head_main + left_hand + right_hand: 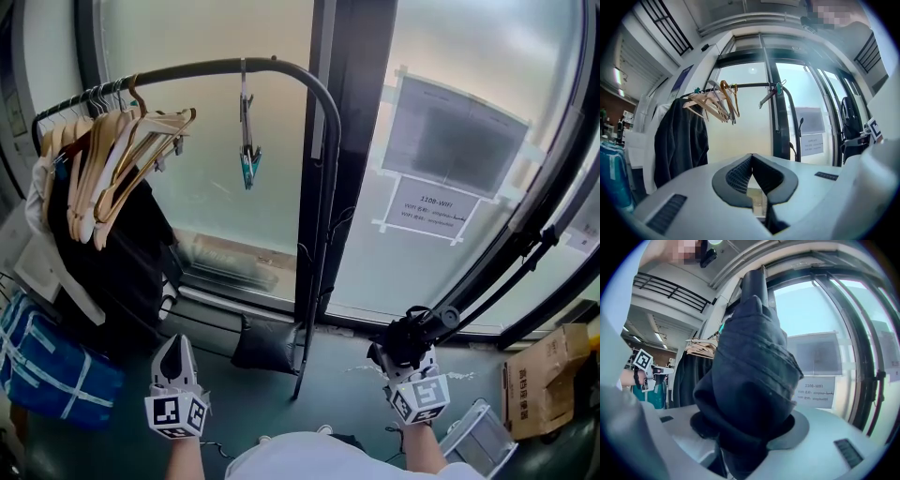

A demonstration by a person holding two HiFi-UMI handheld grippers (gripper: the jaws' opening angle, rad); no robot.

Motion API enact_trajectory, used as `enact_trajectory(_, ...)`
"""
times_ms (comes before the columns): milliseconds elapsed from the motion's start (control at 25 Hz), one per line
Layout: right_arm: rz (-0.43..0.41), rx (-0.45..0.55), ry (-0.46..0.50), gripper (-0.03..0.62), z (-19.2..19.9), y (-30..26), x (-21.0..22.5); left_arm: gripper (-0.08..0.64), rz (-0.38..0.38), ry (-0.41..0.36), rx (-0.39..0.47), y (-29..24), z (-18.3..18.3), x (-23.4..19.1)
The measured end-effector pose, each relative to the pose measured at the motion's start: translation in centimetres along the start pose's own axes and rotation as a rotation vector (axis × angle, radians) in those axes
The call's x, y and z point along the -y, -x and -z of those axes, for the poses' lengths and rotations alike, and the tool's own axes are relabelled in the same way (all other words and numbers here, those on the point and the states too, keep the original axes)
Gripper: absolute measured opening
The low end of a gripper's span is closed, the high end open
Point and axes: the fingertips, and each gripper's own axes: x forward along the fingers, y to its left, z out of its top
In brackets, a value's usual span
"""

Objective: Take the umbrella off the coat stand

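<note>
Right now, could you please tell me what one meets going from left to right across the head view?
wooden hangers → hanging clip → dark window post → taped notice → cardboard box

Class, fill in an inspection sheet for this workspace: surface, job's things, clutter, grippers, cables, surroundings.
Surface: grey floor.
Job's things: folded black umbrella, held apart from the rack. The rack carries hangers, a dark coat and a clip.
Clutter: blue bag at left, box at right, dark bag at the rack's foot.
Grippers: left gripper shut, empty; right gripper shut on the umbrella.
Cables: nothing seen.
Surroundings: frosted window with taped notices.
</note>
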Motion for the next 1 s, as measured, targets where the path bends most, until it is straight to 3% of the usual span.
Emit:
enact_trajectory(200,0.048,-0.016,-0.014,0.244,0.6,1.7,1.7,0.021,-0.029,-0.018,-0.021,1.0,0.2,-1.0)
enact_trajectory(520,0.144,0.055,-0.1,0.245,-0.3,3.1,2.8,0.021,-0.031,-0.012,-0.027,2.0,0.4,-0.3)
enact_trajectory(1000,0.108,0.067,-0.07,0.244,-1.4,2.1,1.1,0.021,-0.06,0.019,-0.017,3.5,0.4,-1.1)
